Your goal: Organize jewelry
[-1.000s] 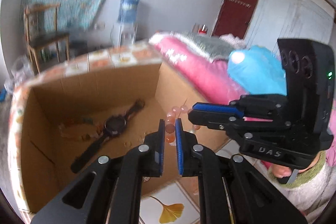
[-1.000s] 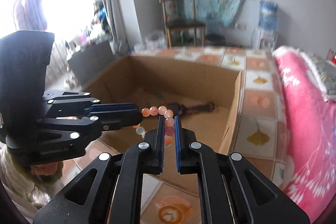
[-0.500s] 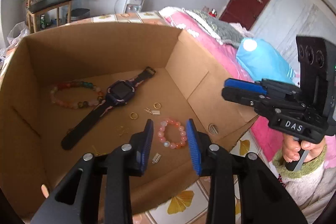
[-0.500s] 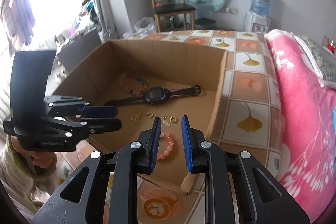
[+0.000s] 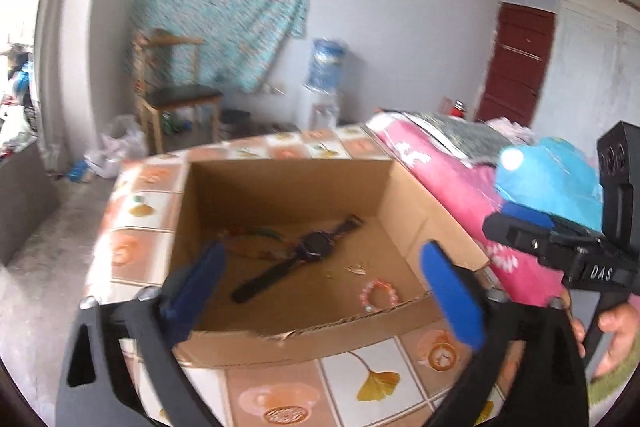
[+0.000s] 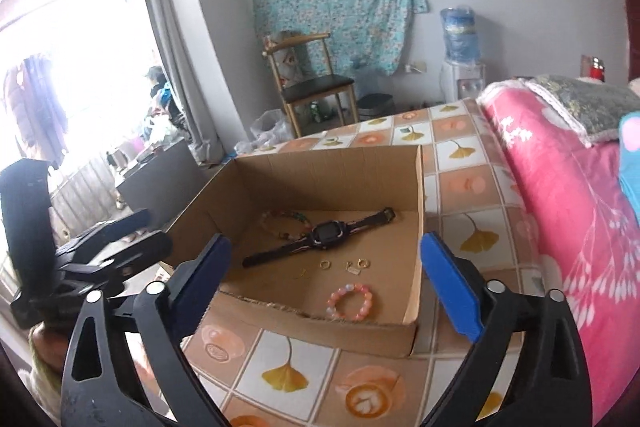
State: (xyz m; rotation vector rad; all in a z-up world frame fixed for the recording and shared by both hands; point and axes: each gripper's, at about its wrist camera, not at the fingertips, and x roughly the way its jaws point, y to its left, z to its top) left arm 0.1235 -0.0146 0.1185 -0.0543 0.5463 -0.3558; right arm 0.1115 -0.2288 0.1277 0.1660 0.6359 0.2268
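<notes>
Jewelry sits loose on the floor of the open cardboard box: the pink bead bracelet lies near the front right corner, low and centre in the right wrist view, with nothing touching it. Both tools have just been opening: the left gripper and the right gripper stand spread wide, nothing between the blue pads. That bracelet looks light and floppy, smooth round beads likely to roll off the pads, so a pinch across one side of the loop seems safest. The black watch stretches across the middle, stiffer at the case, limp at the strap. Gold rings are tiny, hard to make out, probably fiddly to pinch. A multicoloured bracelet is partly behind the watch, and the left view is blurred.
</notes>
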